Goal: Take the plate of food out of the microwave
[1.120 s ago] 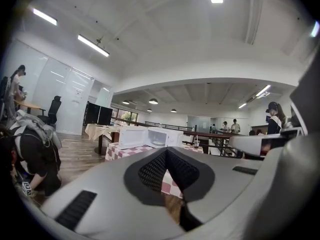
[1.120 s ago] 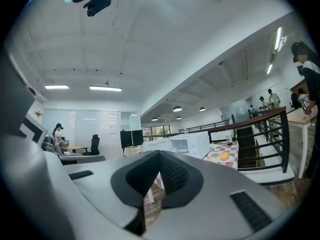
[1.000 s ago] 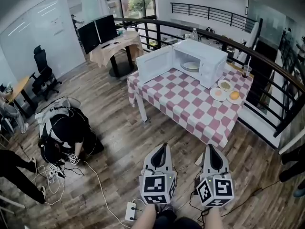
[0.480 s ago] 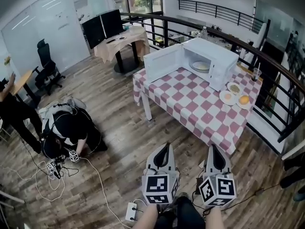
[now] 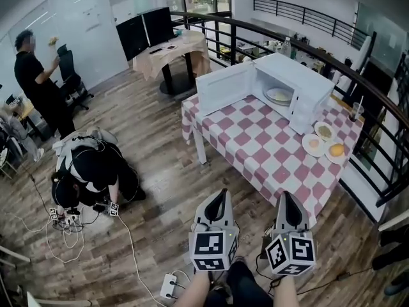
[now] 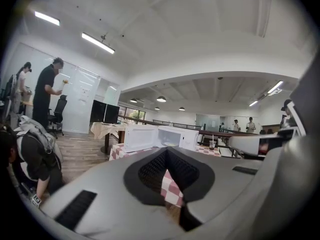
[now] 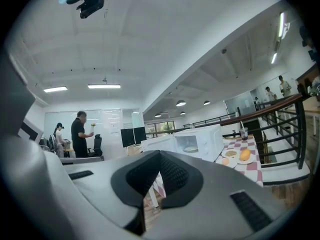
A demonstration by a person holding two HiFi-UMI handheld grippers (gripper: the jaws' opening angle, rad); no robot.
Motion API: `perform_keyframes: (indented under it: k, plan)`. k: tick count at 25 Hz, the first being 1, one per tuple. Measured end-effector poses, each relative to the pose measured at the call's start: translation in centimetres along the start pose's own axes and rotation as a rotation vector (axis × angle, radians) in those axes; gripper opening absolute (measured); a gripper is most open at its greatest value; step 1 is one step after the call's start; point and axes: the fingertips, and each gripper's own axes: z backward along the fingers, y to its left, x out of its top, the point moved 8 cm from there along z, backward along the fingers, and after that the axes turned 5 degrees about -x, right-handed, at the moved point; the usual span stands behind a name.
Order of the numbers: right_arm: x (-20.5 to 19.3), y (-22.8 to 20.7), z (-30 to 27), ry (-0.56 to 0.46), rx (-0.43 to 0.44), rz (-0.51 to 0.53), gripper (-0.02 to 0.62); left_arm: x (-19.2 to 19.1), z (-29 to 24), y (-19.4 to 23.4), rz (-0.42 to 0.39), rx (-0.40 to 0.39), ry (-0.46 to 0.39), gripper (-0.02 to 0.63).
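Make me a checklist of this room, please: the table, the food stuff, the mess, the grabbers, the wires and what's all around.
Surface: table with checked cloth, on a wood floor.
Job's things: microwave on the table, door open; plate inside.
Clutter: small plates of food and a cup beside the microwave.
Grippers: left gripper and right gripper shut, empty, short of the table.
Cables: white cables and a power strip on the floor.
Surroundings: crouching person, standing person, railing, monitors.
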Motion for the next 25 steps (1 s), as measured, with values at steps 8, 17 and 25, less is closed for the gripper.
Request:
perform_keyframes:
  k: [8,17,25]
  plan:
    - [1.9,-2.7,-7.1,-0.008,0.053,0.002,-0.006,1.6,-7.0,-0.3,-0.001,0.038,-0.024,0.009]
    - [2.3,-5.0,-11.5,0.004,0.077,-0.004,-0.006,1.4,-12.0,-0.9,0.029,0.052,-0.016,0.009]
    - [1.9,-5.7,-14.3,0.031,0.098,-0.019,-0.006,1.5,-14.4,-0.3,0.037,0.073,-0.007,0.009]
